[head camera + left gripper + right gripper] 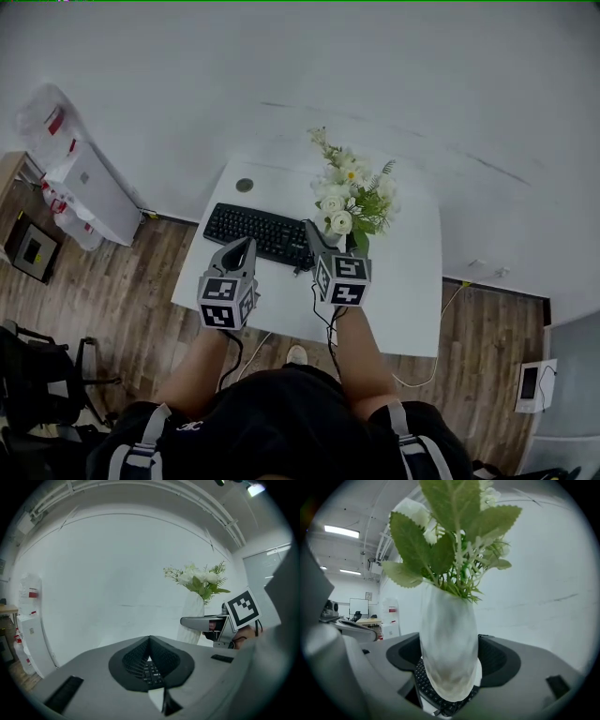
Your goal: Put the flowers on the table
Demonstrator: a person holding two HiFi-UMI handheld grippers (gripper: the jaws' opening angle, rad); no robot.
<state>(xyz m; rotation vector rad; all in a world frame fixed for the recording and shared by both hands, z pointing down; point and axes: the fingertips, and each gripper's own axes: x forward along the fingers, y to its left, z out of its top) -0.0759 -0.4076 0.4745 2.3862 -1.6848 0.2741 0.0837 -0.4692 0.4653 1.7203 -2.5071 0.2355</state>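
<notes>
Right gripper (pixel 323 241) clamps the vase (pixel 449 644) of flowers (pixel 352 197), seemingly above the table (pixel 412 281) near its far edge, ready to place; left gripper (pixel 244 246) idle, jaws together.

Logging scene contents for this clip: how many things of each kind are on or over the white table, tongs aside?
Keyboard: 1
Vase of flowers: 1
Small round disc: 1
Total: 3
</notes>
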